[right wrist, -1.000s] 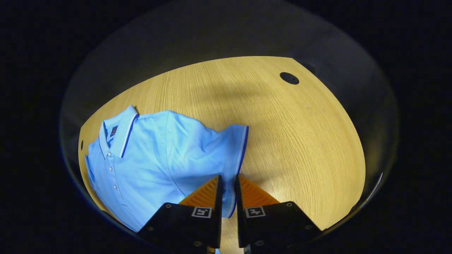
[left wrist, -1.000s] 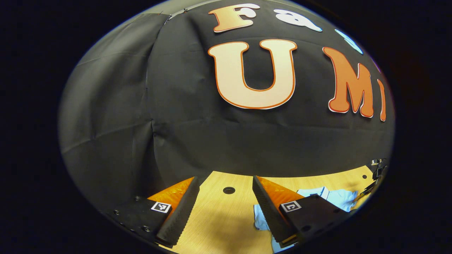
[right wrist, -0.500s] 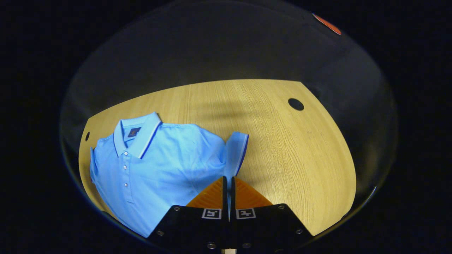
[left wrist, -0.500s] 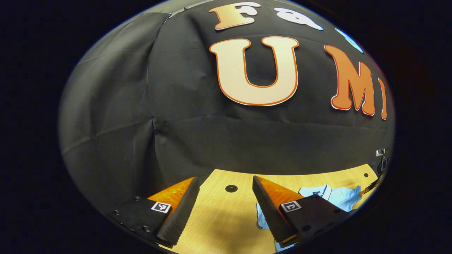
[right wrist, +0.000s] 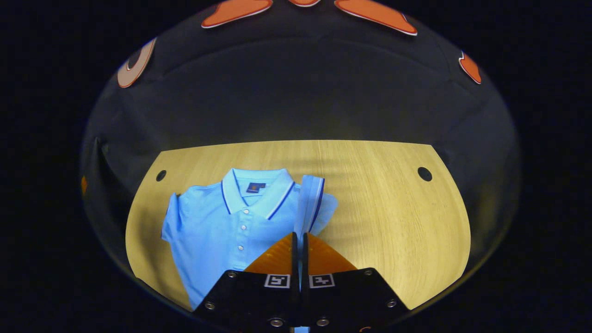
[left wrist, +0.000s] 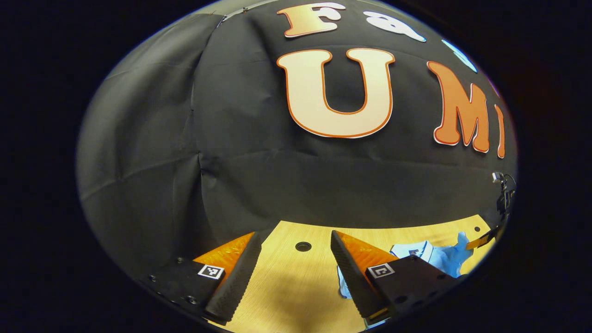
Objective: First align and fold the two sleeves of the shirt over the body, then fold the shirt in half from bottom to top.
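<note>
In the left gripper view, the left gripper [left wrist: 296, 259] is seen released, its two fingers spread wide apart with nothing between them, held above one wooden table [left wrist: 296, 296]. One round hole [left wrist: 303, 246] in the tabletop is seen between the fingers, toward 12 o'clock from the gap. One light blue polo shirt [left wrist: 444, 259] is glimpsed at about 4 o'clock in the picture, partly hidden behind the finger on that side. At 3 o'clock, at the picture's edge, part of the other gripper [left wrist: 502, 217] is seen with a raised bit of the shirt's fabric next to it. The black cloth wall [left wrist: 240, 162] is seen behind the table.

In the right gripper view, the right gripper [right wrist: 298, 243] is seen clenched, its two fingers pressed together on one sleeve [right wrist: 312, 203] of the shirt [right wrist: 222, 231], which is lifted and turned on edge toward 12 o'clock from the fingertips. The shirt is laid front up on the table [right wrist: 393, 222], at about 9 o'clock from the gripper, collar toward 12 o'clock. Three buttons can be counted on its placket [right wrist: 241, 231]. The second sleeve [right wrist: 170, 219] is spread out at 9 o'clock. Two holes are counted in the tabletop, one [right wrist: 161, 175] at 10 o'clock and one [right wrist: 424, 174] at 2 o'clock.
</note>
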`<move>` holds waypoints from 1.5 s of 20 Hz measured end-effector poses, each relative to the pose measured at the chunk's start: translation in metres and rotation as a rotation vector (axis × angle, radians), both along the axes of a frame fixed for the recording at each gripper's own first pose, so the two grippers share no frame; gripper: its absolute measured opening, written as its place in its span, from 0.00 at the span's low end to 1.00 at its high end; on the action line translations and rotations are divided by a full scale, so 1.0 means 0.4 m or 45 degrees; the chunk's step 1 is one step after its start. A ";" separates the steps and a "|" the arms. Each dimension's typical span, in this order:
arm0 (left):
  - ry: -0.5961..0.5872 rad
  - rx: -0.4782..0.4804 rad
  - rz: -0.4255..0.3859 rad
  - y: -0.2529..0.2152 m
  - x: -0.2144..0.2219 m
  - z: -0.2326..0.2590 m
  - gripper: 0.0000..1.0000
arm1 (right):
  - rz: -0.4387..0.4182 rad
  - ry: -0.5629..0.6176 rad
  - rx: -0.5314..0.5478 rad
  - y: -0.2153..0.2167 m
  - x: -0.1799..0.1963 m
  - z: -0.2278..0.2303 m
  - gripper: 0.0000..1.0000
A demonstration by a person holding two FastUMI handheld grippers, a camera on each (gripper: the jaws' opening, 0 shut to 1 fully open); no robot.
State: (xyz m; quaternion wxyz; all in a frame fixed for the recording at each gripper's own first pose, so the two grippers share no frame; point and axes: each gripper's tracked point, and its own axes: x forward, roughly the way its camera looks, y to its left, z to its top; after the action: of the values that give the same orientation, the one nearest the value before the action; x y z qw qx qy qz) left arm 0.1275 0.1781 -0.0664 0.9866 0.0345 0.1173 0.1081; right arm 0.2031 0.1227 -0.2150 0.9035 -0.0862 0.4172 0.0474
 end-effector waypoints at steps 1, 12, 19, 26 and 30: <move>0.002 0.002 -0.003 0.007 -0.002 0.001 0.97 | 0.017 0.007 0.010 0.029 -0.007 -0.004 0.01; 0.045 -0.024 -0.014 0.047 -0.012 -0.018 0.97 | 0.116 0.129 -0.030 0.194 -0.075 -0.120 0.03; 0.067 -0.029 -0.025 0.040 -0.008 -0.033 0.97 | 0.138 0.144 0.091 0.252 -0.098 -0.128 0.35; 0.156 -0.048 -0.055 -0.011 0.017 -0.093 0.97 | 0.189 0.027 0.021 0.209 -0.114 -0.064 0.99; 0.285 -0.083 -0.090 -0.058 0.047 -0.195 0.97 | 0.193 0.006 -0.013 0.171 -0.138 -0.039 0.99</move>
State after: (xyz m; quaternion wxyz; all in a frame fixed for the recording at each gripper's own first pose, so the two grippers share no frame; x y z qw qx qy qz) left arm 0.1465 0.1550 -0.1445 0.9711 0.0184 0.2290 0.0650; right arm 0.1481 0.1911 -0.2308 0.8959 -0.1220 0.4118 0.1139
